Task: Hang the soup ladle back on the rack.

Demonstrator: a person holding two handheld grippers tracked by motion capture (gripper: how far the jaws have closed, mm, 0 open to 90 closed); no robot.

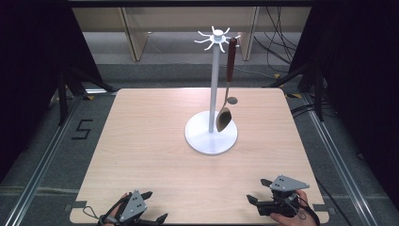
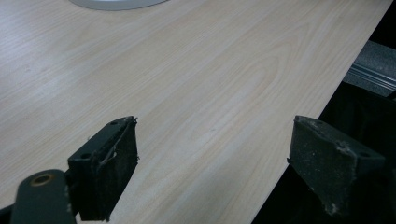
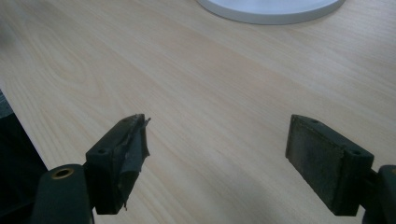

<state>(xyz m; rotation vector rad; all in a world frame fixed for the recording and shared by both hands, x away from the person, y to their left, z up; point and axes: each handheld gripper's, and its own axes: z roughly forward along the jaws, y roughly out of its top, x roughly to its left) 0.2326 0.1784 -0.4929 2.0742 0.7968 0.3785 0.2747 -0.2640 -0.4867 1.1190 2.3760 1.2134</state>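
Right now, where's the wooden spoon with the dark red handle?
In the high view the wooden spoon with the dark red handle hangs from a hook on the right of the white stand, its bowl over the stand's round base, far from both grippers.

You have a wooden spoon with a dark reddish-brown handle [image 1: 228, 89] hanging bowl-down from one hook of the white pole stand with a round base [image 1: 214, 84]. The spoon's tan bowl sits just above the base, beside the pole. The stand is upright at mid-table, slightly right of centre.
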